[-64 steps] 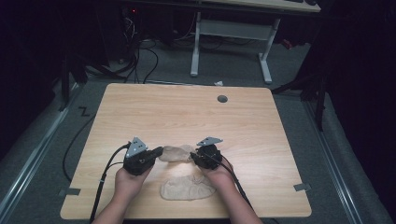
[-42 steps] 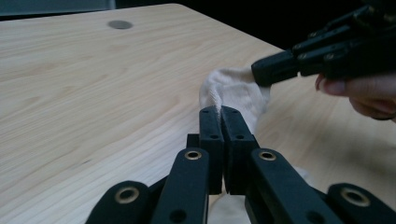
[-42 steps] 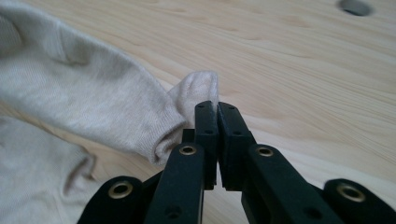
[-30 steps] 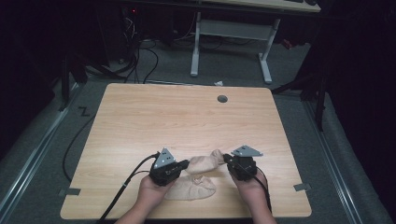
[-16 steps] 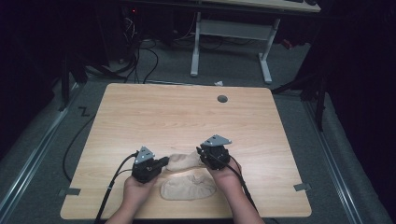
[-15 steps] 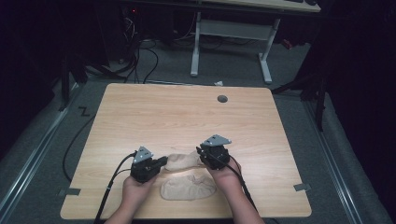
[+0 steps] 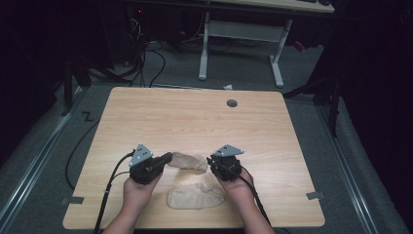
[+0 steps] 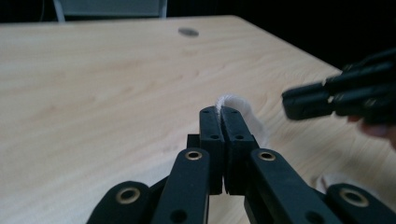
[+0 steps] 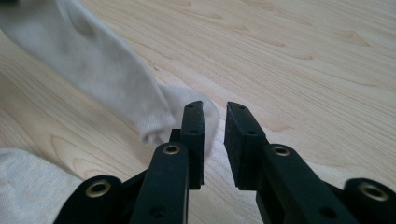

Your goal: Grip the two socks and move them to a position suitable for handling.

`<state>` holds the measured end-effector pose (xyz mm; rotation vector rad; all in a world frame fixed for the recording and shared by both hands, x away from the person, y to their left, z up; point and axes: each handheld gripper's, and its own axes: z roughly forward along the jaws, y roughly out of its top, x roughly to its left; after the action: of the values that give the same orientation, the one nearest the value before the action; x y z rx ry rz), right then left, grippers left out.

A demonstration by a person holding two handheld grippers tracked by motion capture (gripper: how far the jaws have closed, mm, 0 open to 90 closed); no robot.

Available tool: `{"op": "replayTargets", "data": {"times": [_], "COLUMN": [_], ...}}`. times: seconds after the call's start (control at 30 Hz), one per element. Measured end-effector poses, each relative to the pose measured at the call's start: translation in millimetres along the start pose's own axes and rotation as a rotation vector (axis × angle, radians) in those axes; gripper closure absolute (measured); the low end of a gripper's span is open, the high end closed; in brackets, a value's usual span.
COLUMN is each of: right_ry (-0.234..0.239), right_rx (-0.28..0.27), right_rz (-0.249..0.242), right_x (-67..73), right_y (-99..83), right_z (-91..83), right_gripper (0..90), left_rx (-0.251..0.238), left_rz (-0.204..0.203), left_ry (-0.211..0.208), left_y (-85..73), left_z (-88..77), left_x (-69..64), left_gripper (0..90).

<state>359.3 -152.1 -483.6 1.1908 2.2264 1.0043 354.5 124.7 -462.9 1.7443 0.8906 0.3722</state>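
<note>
1. The left gripper has its jaws pressed together on one end of a pale sock, fabric poking out past their tips.
2. That sock stretches between both grippers; a second sock lies nearer the person.
3. The right gripper has just opened; its jaws stand slightly spread, the sock's other end just beside the left jaw on the table.
</note>
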Motion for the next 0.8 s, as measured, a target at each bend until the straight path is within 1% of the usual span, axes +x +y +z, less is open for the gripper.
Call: {"op": "replayTargets", "data": {"times": [0.03, 0.07, 0.17, 0.23, 0.27, 0.3, 0.37, 0.43, 0.53, 0.57, 0.6, 0.63, 0.67, 0.7, 0.73, 0.77, 0.8], "right_ry": [-0.001, 0.0, 0.001, -0.001, -0.001, -0.001, -0.005, -0.007, -0.012, -0.013, -0.013, -0.017, -0.017, -0.021, -0.021, -0.021, -0.022], "right_rx": [-0.002, -0.007, -0.013, -0.017, -0.018, -0.018, -0.023, -0.025, -0.019, -0.019, -0.019, -0.019, -0.019, -0.018, -0.018, -0.016, -0.016], "right_rz": [0.003, 0.004, 0.01, 0.008, 0.01, 0.01, 0.012, 0.013, 0.018, 0.016, 0.016, 0.027, 0.027, 0.031, 0.031, 0.033, 0.032], "right_x": [-0.3, -0.4, -0.2, -0.9, -1.5, -1.5, -2.5, -3.6, -5.7, -6.5, -6.5, -7.6, -7.6, -9.4, -9.4, -10.0, -10.9], "right_y": [-0.1, -0.1, -0.3, -0.5, -0.5, -0.5, -0.7, -1.6, -4.4, -5.0, -5.0, -6.4, -6.4, -7.8, -7.8, -8.5, -9.5], "right_z": [-1.3, -2.0, -4.6, -6.1, -7.0, -7.0, -9.0, -10.2, -10.2, -10.3, -10.3, -11.2, -11.2, -11.8, -11.8, -12.1, -12.9], "right_gripper": [78.4, 78.4, 78.4, 78.4, 78.4, 78.4, 78.4, 78.4, 78.4, 78.4, 78.4, 78.4, 78.4, 78.4, 78.4, 78.4, 78.4], "left_rx": [-0.02, -0.02, -0.05, -0.067, -0.08, -0.08, -0.089, -0.098, -0.091, -0.084, -0.084, -0.083, -0.083, -0.089, -0.089, -0.091, -0.089], "left_rz": [0.019, 0.019, 0.034, 0.058, 0.072, 0.072, 0.077, 0.067, 0.071, 0.067, 0.067, 0.046, 0.046, -0.003, -0.003, -0.03, -0.045], "left_ry": [0.001, 0.001, -0.01, -0.013, -0.026, -0.026, -0.038, -0.055, -0.074, -0.089, -0.089, -0.103, -0.103, -0.116, -0.116, -0.107, -0.072], "left_y": [12.5, 12.5, 29.6, 40.4, 48.5, 48.5, 53.7, 56.7, 57.7, 55.6, 55.6, 52.5, 52.5, 48.4, 48.4, 45.0, 40.1], "left_z": [-3.0, -3.0, -4.3, -4.2, -2.9, -2.9, -1.6, 1.1, 6.7, 11.5, 11.5, 16.5, 16.5, 20.8, 20.8, 22.7, 24.5], "left_x": [-3.8, -3.8, -10.7, -18.4, -26.5, -26.5, -31.7, -35.6, -42.4, -46.2, -46.2, -46.9, -46.9, -40.5, -40.5, -34.5, -27.0], "left_gripper": [88.7, 88.8, 88.8, 88.8, 88.8, 88.8, 88.8, 88.8, 88.8, 88.8, 88.8, 88.8, 88.8, 88.8, 88.8, 88.8, 88.8]}}
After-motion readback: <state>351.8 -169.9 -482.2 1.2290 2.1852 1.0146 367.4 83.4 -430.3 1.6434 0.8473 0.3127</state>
